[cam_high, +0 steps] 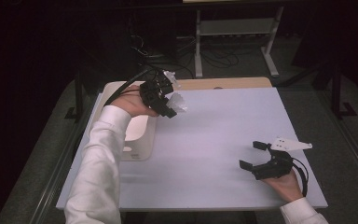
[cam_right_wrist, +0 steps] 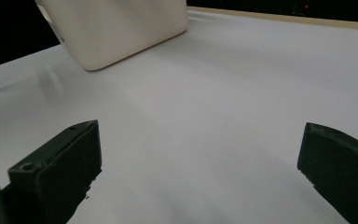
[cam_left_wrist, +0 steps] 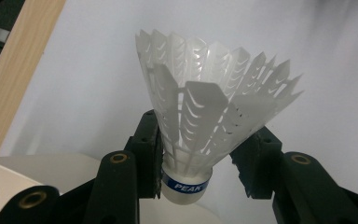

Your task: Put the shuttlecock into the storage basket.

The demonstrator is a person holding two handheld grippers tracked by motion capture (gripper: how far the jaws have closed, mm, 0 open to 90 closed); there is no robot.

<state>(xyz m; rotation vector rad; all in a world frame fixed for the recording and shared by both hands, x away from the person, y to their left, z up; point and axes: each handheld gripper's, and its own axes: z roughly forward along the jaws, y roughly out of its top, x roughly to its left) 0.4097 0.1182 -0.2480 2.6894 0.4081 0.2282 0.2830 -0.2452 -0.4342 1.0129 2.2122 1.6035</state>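
A white plastic shuttlecock with a blue band marked PEAK on its white cork base is held up off the table, skirt flaring away from the camera. My left gripper is shut on it low on the skirt, just above the base. In the high view the left gripper hovers over the near corner of a cream tray at the left, with the shuttlecock pointing right. My right gripper rests low at the front right of the white board, wide open with nothing between its jaws.
The cream tray stands at the board's left edge. A wooden table edge runs along the back of the board. Beyond it are a white metal frame and cables on a dark floor.
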